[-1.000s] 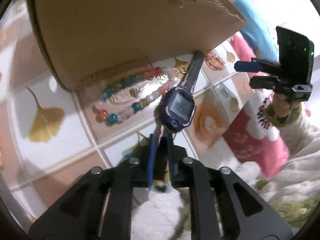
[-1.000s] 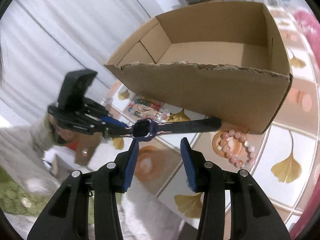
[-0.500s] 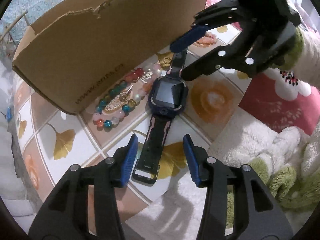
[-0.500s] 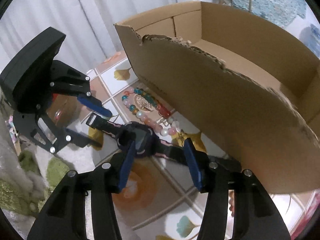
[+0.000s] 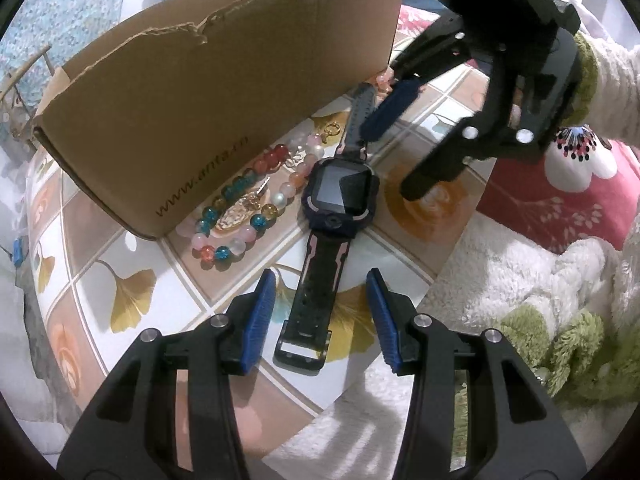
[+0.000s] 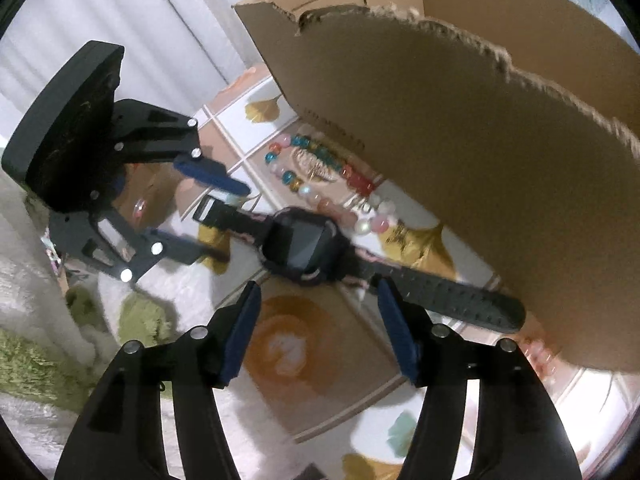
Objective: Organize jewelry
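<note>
The smartwatch (image 5: 340,196) lies flat on the leaf-patterned tiled mat (image 5: 132,300), strap running from 6 to 12 o'clock in the left wrist view. At its 9 o'clock a beaded bracelet (image 5: 240,216) rests against the cardboard box (image 5: 224,92). The left gripper (image 5: 322,316) hovers over the buckle end, fingers spread, holding nothing. The right gripper (image 6: 318,332) hangs just short of the watch face, fingers likewise apart and empty.
</note>
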The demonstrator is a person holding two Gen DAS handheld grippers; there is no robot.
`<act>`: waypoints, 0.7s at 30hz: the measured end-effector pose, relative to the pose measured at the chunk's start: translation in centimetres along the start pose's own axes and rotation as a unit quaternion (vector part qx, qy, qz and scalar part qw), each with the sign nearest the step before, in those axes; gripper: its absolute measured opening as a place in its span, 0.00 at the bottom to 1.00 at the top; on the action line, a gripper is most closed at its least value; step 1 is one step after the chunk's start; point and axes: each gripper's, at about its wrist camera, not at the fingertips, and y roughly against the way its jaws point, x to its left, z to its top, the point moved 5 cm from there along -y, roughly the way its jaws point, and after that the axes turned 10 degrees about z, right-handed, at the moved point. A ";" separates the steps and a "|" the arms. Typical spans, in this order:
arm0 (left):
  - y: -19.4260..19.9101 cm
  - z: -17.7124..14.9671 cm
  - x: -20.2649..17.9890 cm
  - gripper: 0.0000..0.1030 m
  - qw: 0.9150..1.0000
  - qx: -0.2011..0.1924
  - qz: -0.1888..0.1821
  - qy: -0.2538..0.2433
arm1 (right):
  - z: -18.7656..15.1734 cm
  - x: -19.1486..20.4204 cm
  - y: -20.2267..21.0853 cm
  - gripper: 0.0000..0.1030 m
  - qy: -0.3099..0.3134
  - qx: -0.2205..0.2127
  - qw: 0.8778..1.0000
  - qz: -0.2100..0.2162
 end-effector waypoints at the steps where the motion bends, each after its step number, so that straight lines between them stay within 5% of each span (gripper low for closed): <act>1: 0.1 -0.2 0.1 0.44 1.000 -0.002 -0.001 -0.001 | -0.1 0.2 0.1 0.58 0.005 -0.001 1.000 -0.006; 8: 0.4 -0.7 0.8 0.44 1.000 -0.011 -0.003 -0.005 | 2.3 0.4 0.8 0.58 0.040 -0.031 0.998 -0.023; 21: 0.8 -2.0 0.7 0.44 1.000 -0.021 -0.001 -0.008 | 0.8 1.1 -0.6 0.58 0.031 0.015 0.999 -0.010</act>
